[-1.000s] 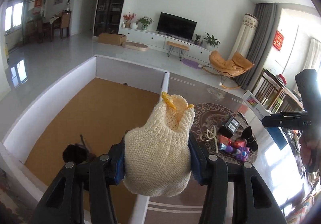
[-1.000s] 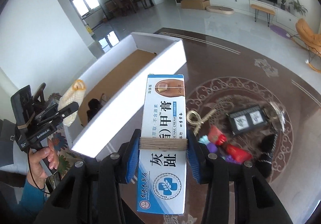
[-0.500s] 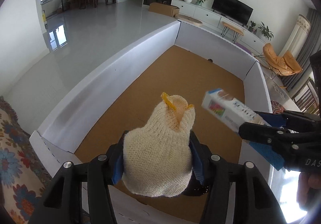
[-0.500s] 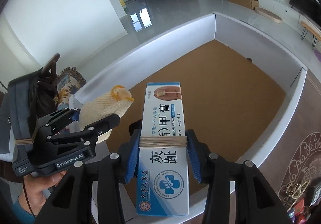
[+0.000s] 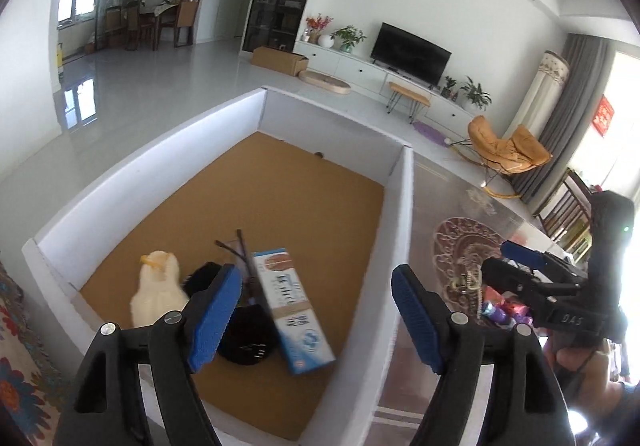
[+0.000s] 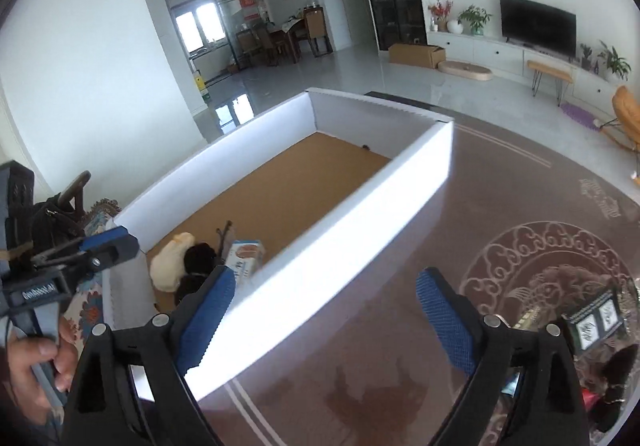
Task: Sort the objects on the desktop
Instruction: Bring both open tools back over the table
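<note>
A white-walled box (image 5: 402, 214) with a brown floor holds a cream knitted toy (image 5: 158, 296), a blue-and-white cream carton (image 5: 294, 312) and black items (image 5: 248, 334). My left gripper (image 5: 316, 316) is open and empty above the box's near end. My right gripper (image 6: 324, 316) is open and empty over the box's right wall (image 6: 340, 246) and the table. The toy (image 6: 172, 260) and carton (image 6: 246, 256) also show in the right wrist view.
Several small items lie on the brown patterned table to the right: a black framed piece (image 6: 596, 324), colourful pieces (image 5: 504, 310) and a beaded chain (image 5: 470, 284). The right gripper's body (image 5: 560, 298) shows in the left wrist view.
Both grippers opened. The knitted toy and the cream carton dropped into the box and lie on its floor. Both grippers pulled back toward the table side.
</note>
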`<state>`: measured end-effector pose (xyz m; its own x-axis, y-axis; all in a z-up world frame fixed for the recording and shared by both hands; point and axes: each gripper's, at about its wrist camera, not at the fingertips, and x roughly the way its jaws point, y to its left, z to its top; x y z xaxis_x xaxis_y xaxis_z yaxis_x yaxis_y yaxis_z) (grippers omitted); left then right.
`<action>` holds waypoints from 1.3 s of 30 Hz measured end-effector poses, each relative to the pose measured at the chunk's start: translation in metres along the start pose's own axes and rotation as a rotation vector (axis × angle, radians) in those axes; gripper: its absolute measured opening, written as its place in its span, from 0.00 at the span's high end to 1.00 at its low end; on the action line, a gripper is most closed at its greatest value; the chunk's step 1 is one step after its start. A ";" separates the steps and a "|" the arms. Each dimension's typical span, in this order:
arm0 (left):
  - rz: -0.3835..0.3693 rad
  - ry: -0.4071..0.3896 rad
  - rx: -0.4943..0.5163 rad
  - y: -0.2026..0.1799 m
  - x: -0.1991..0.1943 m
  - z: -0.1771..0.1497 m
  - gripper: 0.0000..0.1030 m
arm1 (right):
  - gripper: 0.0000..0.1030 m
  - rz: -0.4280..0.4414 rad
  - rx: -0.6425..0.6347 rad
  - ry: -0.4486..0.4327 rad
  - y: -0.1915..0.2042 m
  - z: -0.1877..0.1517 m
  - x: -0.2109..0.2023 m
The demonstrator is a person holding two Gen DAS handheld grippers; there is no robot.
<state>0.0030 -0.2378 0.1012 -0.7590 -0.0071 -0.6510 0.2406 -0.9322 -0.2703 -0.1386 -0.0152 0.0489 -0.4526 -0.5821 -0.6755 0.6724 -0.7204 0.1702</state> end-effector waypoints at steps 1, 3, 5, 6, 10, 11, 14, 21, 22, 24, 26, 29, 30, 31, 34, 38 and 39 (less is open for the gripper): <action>-0.045 -0.006 0.024 -0.020 -0.002 -0.006 0.15 | 0.09 -0.047 -0.011 -0.010 -0.015 -0.016 -0.015; -0.131 -0.012 0.073 -0.059 -0.003 -0.024 0.05 | 0.09 -0.151 -0.007 -0.020 -0.049 -0.055 -0.045; -0.209 0.012 0.112 -0.095 0.005 -0.046 0.05 | 0.09 -0.241 0.039 -0.006 -0.086 -0.099 -0.072; -0.241 0.036 0.126 -0.110 0.014 -0.058 0.05 | 0.09 -0.282 0.073 0.010 -0.106 -0.119 -0.086; -0.250 0.159 0.193 -0.157 0.069 -0.104 0.05 | 0.09 -0.435 0.182 0.099 -0.170 -0.190 -0.120; -0.245 0.184 0.196 -0.164 0.080 -0.113 0.05 | 0.09 -0.454 0.207 0.119 -0.183 -0.202 -0.127; -0.209 0.224 0.201 -0.175 0.106 -0.130 0.05 | 0.09 -0.481 0.270 0.135 -0.202 -0.224 -0.137; -0.138 0.177 0.288 -0.187 0.129 -0.127 0.05 | 0.07 -0.486 0.296 0.128 -0.196 -0.231 -0.126; -0.137 0.173 0.294 -0.189 0.132 -0.127 0.05 | 0.07 -0.487 0.285 0.135 -0.194 -0.231 -0.123; -0.145 0.173 0.298 -0.191 0.136 -0.126 0.05 | 0.05 -0.482 0.272 0.138 -0.192 -0.231 -0.121; -0.151 0.170 0.302 -0.191 0.138 -0.126 0.05 | 0.02 -0.484 0.280 0.142 -0.194 -0.231 -0.120; -0.144 0.171 0.311 -0.190 0.141 -0.127 0.05 | 0.00 -0.490 0.288 0.149 -0.195 -0.231 -0.118; -0.145 0.176 0.308 -0.190 0.143 -0.127 0.05 | 0.00 -0.490 0.288 0.148 -0.194 -0.231 -0.118; -0.148 0.186 0.302 -0.189 0.145 -0.127 0.05 | 0.00 -0.490 0.289 0.148 -0.195 -0.231 -0.118; -0.160 0.207 0.283 -0.186 0.150 -0.127 0.05 | 0.00 -0.490 0.288 0.147 -0.195 -0.231 -0.118; -0.166 0.204 0.277 -0.186 0.150 -0.128 0.05 | 0.00 -0.492 0.289 0.147 -0.194 -0.231 -0.118; -0.165 0.205 0.278 -0.186 0.150 -0.129 0.05 | 0.00 -0.492 0.289 0.147 -0.194 -0.231 -0.118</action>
<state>-0.0780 -0.0193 -0.0377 -0.6306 0.1975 -0.7505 -0.0693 -0.9775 -0.1991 -0.0803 0.2807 -0.0704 -0.5712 -0.1099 -0.8134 0.2077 -0.9781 -0.0136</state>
